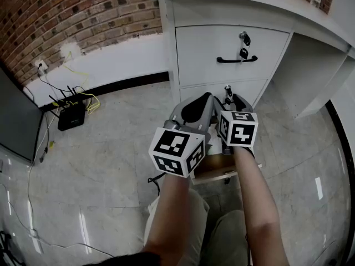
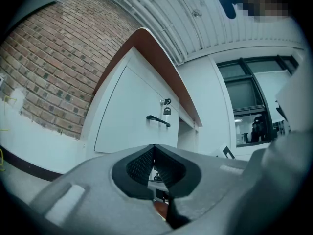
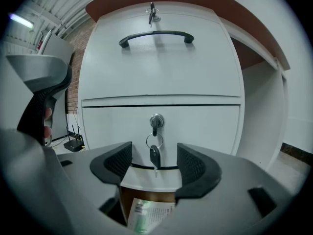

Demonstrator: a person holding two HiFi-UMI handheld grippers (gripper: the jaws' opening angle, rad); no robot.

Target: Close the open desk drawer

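Hanging open at the foot of the white desk (image 1: 233, 1), the bottom drawer (image 3: 151, 177) shows only its white front edge and a strip of brown interior. A green-printed paper (image 3: 146, 215) lies inside, its text too blurred to read. The right gripper (image 3: 154, 159) is spread wide, with the drawer's front edge between its jaws; contact cannot be judged. The left gripper (image 2: 154, 153), beside it, has its jaws pinched together on nothing. Above, a key (image 3: 154, 155) dangles from the middle drawer's lock (image 3: 156, 120). In the head view, marker cubes and forearms cover most of the drawer.
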